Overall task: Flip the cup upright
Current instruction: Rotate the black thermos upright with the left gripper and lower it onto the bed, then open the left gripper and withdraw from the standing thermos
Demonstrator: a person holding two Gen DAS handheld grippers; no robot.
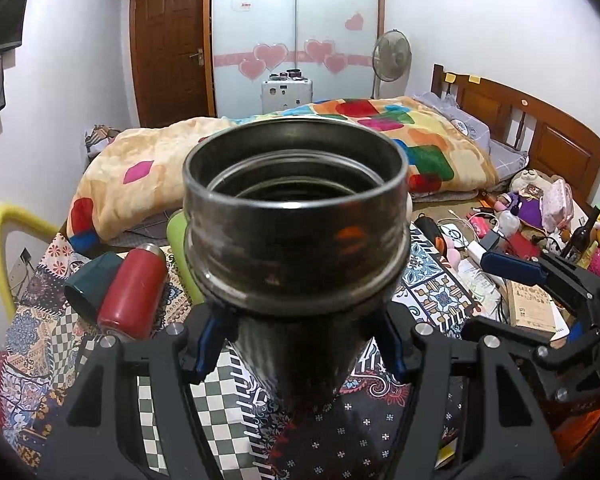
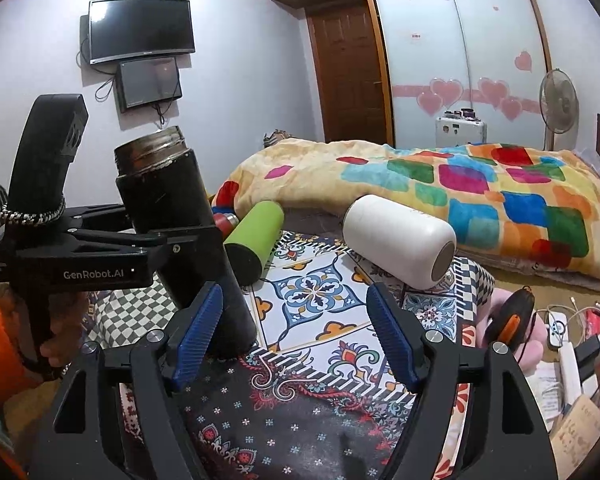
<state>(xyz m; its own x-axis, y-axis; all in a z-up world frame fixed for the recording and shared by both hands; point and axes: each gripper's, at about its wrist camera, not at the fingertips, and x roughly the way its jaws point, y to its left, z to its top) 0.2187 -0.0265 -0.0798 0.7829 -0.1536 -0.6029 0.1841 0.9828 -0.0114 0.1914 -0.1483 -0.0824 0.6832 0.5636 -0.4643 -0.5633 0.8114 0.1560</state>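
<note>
Gripping the black cup (image 1: 296, 216) around its body, my left gripper (image 1: 300, 348) has both blue pads (image 1: 209, 340) pressed to its sides, and it stands mouth up, leaning slightly, its base on the patterned cloth (image 2: 320, 300). My right gripper (image 2: 296, 336) hangs just beside it with jaws wide apart, holding nothing. Behind lie a green bottle (image 2: 256, 240) and a white bottle (image 2: 400, 236) on their sides, and to the left a red bottle (image 1: 134, 292) beside a dark green cup (image 1: 90, 284).
</note>
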